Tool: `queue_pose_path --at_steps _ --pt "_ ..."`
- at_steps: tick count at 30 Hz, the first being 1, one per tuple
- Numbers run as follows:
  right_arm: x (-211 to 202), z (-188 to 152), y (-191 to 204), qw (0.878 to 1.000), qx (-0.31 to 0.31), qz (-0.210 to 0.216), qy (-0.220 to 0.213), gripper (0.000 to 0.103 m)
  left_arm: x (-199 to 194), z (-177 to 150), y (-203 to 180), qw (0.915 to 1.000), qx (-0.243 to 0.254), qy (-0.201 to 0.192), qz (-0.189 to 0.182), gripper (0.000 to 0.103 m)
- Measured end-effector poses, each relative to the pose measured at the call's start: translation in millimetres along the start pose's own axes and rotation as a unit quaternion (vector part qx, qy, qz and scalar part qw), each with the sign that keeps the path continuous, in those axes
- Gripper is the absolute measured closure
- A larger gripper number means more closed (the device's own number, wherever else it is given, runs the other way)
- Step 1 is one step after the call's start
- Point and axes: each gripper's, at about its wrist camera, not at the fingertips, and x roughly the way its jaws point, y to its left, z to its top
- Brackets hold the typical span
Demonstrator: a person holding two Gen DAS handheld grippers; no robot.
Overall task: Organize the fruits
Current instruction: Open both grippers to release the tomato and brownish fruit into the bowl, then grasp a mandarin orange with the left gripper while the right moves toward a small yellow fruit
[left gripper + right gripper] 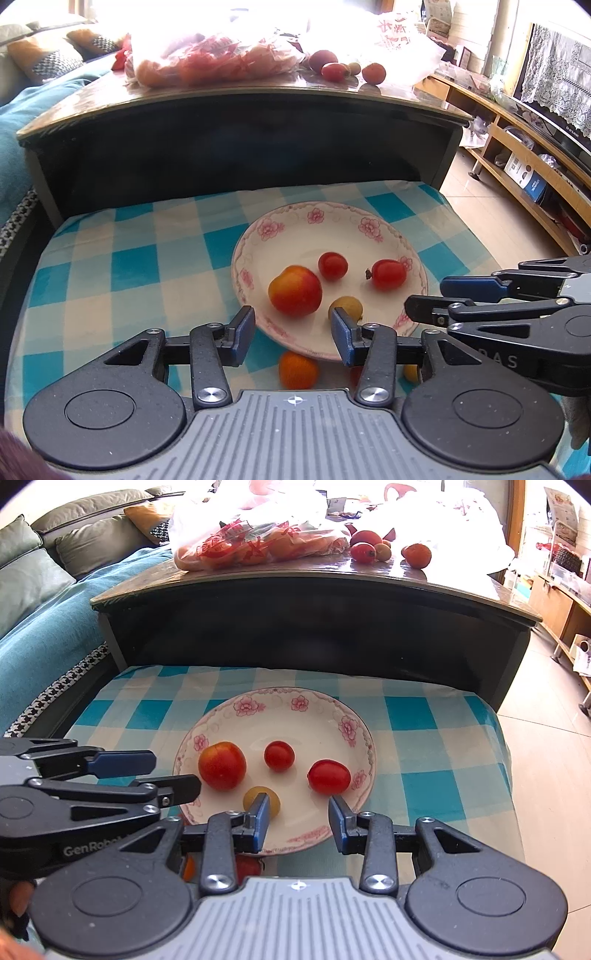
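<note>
You're in a home living room: cushioned sofa (55, 550), wooden TV stand (517, 147), lace-draped television (557, 85).

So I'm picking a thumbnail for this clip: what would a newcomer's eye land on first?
The white plate with pink flowers on the blue checked cloth, holding a red-and-yellow fruit, two cherry tomatoes and a small yellow fruit. Both open tongs, left and right, hang over its near rim.

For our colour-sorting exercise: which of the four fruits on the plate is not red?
The small yellow fruit at the plate's near edge; the other three are red or red-orange.
</note>
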Motion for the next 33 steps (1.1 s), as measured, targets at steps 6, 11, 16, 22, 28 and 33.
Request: queue_pose_path --at_steps 6,11,16,22,28,33 --pt "-7.0 -12.3 5.5 1.000 -0.006 -0.001 0.010 0.066 -8.8 -14.0 3.5 0.9999 0.004 0.012 0.005 0.049" --pt "-12.9 -23.5 6.6 1.000 -0.002 -0.001 0.018 0.066 -17.0 -28.5 3.9 0.9996 -0.004 0.027 -0.002 0.049" --pt "-20.6 -32.1 8.8 1.000 -0.003 0.002 0.022 0.066 -18.0 -42.6 1.6 0.9985 -0.016 0.051 -0.011 0.049" --pt "-26.9 -37.9 4.1 1.000 0.004 0.001 0.021 0.066 -5.8 -53.2 -1.2 0.9965 -0.025 0.079 -0.014 0.050" --pt "-24.8 -43.2 -2.0 1.000 0.008 0.003 0.025 0.066 6.4 -55.5 -5.3 0.9961 -0.025 0.085 -0.002 0.050" --pt "-18.7 -46.0 -7.1 0.999 0.012 0.001 0.035 0.066 13.1 -61.0 -10.6 0.9964 -0.009 0.084 0.012 0.061"
